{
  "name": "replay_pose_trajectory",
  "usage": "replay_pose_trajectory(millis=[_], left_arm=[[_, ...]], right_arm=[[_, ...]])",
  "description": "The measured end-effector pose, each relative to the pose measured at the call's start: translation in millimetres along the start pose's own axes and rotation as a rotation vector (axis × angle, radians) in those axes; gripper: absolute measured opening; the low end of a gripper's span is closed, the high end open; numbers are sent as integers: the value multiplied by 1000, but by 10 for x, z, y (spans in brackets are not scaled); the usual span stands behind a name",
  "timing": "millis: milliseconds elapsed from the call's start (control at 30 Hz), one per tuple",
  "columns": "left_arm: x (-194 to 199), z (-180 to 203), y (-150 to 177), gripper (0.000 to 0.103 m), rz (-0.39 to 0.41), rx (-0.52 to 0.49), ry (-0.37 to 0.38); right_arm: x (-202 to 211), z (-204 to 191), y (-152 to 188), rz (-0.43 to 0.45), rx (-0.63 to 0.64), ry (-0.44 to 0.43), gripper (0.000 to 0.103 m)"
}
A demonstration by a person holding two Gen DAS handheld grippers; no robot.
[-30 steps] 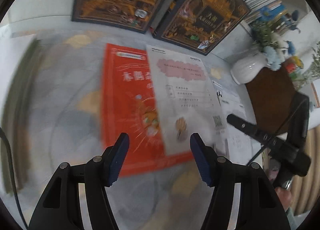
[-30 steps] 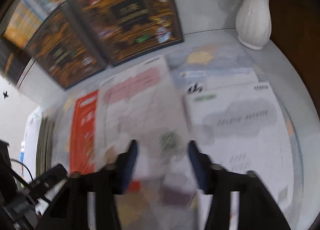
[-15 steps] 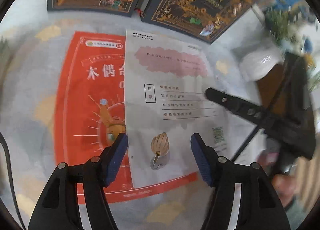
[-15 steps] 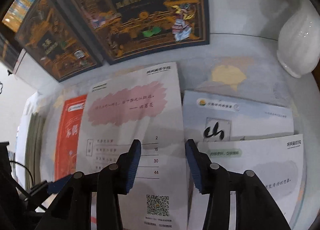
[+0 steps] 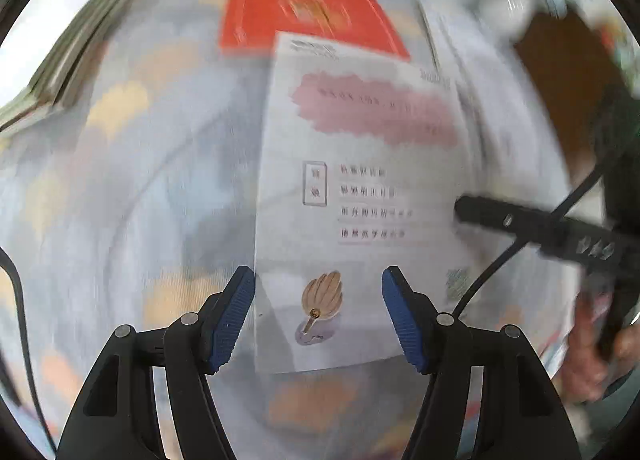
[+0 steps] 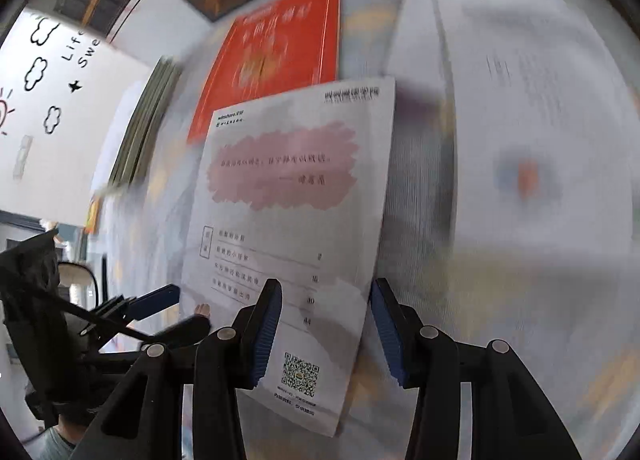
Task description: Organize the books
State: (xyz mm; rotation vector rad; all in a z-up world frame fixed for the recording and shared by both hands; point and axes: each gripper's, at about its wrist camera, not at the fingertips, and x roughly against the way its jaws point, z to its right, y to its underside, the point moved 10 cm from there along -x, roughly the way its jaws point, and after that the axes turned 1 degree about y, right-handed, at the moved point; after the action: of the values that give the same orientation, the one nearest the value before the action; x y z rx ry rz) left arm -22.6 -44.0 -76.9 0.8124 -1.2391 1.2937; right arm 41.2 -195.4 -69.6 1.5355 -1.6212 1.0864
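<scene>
Left tool (image 5: 318, 320): seen spread, its blue ribbed pads standing to either side of the booklet's lower edge; nothing was seen pinched between them.
Right tool (image 6: 326, 334): jaws had just been opening; the booklet's lower right portion lay between the pads, which did not appear to press on it. The pictures were blurred, so contact could not be confirmed.
White booklet (image 5: 360, 195): found on the tabletop between both tools, overlapping the near edge of the red book. A thin, flexible soft cover was noted, matt white, with a pink brush-shaped patch, a short contents list and a small fan drawing.
Red book (image 5: 304, 7): lying flat beyond the booklet; thin, rectangular, with a smooth orange-red cover.
Side stack (image 5: 68, 55): thin volumes piled flat at the left edge of the tabletop, judged the likely gathering place.
Tabletop (image 5: 132, 187): covered with a pale patterned surface of grey and yellowish patches.
Placement rationale: both tools were judged positioned at the booklet's near edge so that a limp cover could be controlled from two sides.
</scene>
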Motion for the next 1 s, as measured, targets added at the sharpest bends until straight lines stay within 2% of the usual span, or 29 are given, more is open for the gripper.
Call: replay_pose_trajectory(millis=[67, 100, 200, 267, 300, 333, 400, 433, 567, 633, 700, 767, 933, 1000], left_arm=[[4, 92, 190, 63, 11, -90, -91], [3, 113, 227, 63, 20, -101, -107], [50, 47, 219, 63, 83, -42, -121], [23, -46, 207, 63, 78, 45, -49], [26, -80, 195, 63, 80, 78, -17], [51, -98, 174, 66, 96, 103, 26], [65, -165, 164, 70, 105, 158, 110], [78, -197, 164, 70, 111, 175, 126], [127, -277, 235, 70, 142, 149, 95], [169, -323, 305, 70, 156, 170, 139], [261, -448, 364, 70, 158, 245, 222], [390, -597, 377, 70, 193, 331, 264], [889, -1278, 471, 70, 327, 454, 212], [1129, -1654, 578, 70, 379, 483, 121]], right_arm=[[38, 3, 241, -9, 0, -14, 46], [59, 31, 291, -2, -16, -24, 46], [60, 78, 255, 18, -57, -60, 47], [35, 54, 182, 46, -53, -100, 59], [16, 18, 130, 56, -67, -137, 69], [5, -15, 106, 56, -82, -157, 73], [-16, -56, 65, 58, -94, -163, 74], [-2, -72, 48, 56, -106, -189, 73], [369, -201, -32, 85, -233, -483, 70], [568, -440, -91, 104, -207, -570, 70], [681, -739, -134, 103, -150, -599, 70], [752, -1010, -165, 108, -110, -626, 70], [747, -1816, -298, 81, -9, -688, 70], [624, -2124, -282, 43, 38, -688, 70]])
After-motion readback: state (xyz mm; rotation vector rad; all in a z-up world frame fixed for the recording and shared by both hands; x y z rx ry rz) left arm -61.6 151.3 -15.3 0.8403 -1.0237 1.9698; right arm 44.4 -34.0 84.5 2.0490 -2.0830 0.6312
